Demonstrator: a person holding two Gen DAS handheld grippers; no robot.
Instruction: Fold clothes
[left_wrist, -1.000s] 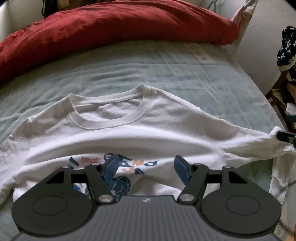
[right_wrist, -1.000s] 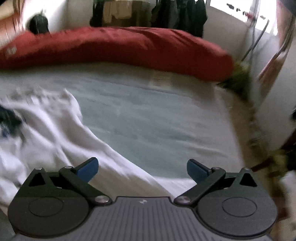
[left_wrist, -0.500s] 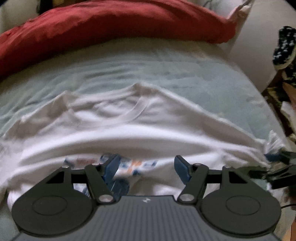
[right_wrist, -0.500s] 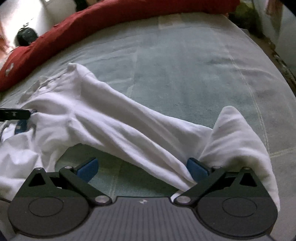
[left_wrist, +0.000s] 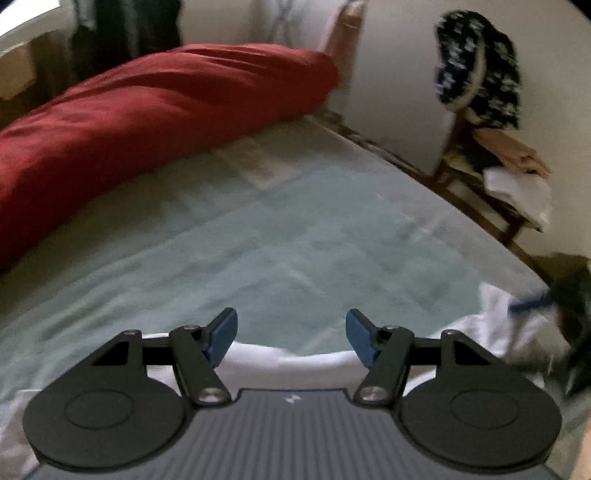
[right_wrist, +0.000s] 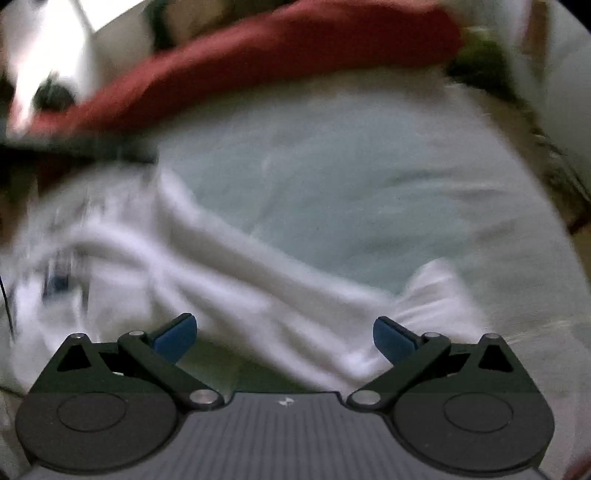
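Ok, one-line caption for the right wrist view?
Open tongs over a rumpled white T-shirt on the bed.

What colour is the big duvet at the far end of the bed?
Dark red. The duvet shows best in the left wrist view.

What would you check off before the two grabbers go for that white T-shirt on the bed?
1. Left gripper open: ok, its blue pads stand apart with nothing between them.
2. Right gripper open: ok, jaws wide, no cloth pinched.
3. White T-shirt within reach: ok, it lies just ahead of both grippers on the bed sheet.
4. Shirt lying flat: not ok, in the right wrist view it is bunched and rumpled, one sleeve kicked up.
5. Folding space free: ok, bare sheet runs up to the red duvet.
6. Clear view for aiming: not ok, both pictures are motion-blurred.
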